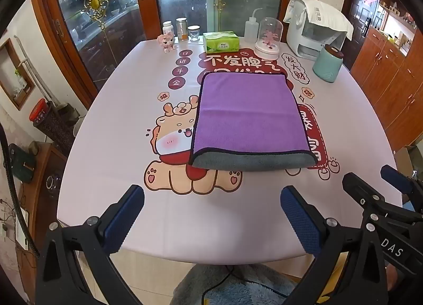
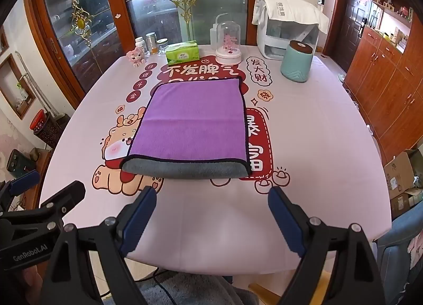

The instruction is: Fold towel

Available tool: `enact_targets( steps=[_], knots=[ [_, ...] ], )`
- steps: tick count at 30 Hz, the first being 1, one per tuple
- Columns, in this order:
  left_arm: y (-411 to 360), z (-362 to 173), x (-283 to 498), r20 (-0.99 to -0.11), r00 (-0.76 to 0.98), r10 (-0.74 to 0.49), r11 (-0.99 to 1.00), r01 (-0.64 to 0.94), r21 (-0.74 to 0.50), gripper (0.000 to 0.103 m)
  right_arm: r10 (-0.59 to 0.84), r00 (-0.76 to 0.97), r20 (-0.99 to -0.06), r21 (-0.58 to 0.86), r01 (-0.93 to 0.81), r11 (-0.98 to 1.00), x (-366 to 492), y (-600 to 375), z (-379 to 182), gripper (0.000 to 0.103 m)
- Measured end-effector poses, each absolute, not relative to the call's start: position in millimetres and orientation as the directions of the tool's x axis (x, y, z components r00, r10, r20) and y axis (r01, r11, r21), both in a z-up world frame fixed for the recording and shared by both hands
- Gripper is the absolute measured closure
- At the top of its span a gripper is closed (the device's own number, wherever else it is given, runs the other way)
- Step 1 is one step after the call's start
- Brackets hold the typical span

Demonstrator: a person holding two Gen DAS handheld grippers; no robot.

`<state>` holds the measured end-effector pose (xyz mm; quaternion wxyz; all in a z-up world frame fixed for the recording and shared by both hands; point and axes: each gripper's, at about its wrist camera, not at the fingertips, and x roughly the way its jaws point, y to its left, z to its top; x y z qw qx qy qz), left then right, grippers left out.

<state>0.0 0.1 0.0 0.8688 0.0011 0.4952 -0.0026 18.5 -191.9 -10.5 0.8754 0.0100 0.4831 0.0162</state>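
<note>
A purple towel (image 1: 248, 115) with a grey underside and dark trim lies folded flat in the middle of the table; it also shows in the right wrist view (image 2: 193, 125). Its grey folded edge faces me. My left gripper (image 1: 211, 199) is open and empty, held above the table's near edge, short of the towel. My right gripper (image 2: 211, 199) is open and empty, also near the front edge, just short of the towel's grey edge. The right gripper shows at the right in the left wrist view (image 1: 375, 181), and the left gripper at the left in the right wrist view (image 2: 50, 186).
The table (image 1: 105, 173) has a pink printed cloth. Along its far edge stand jars (image 1: 182, 30), a green tissue box (image 1: 220, 42), a squeeze bottle (image 1: 251, 27), a glass dome (image 1: 268, 38), a mint canister (image 1: 327, 64) and a white appliance (image 1: 314, 33). Wooden cabinets (image 2: 383, 72) stand right.
</note>
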Motion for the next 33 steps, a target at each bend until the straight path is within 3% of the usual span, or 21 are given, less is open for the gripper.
enact_targets(
  steps=[33],
  knots=[
    [-0.1, -0.2, -0.2, -0.86, 0.511, -0.001, 1.0, 0.005, 0.002, 0.0, 0.041, 0.533, -0.845, 0.036, -0.02, 0.999, 16.7, -191.7, -7.6, 0.016]
  ],
)
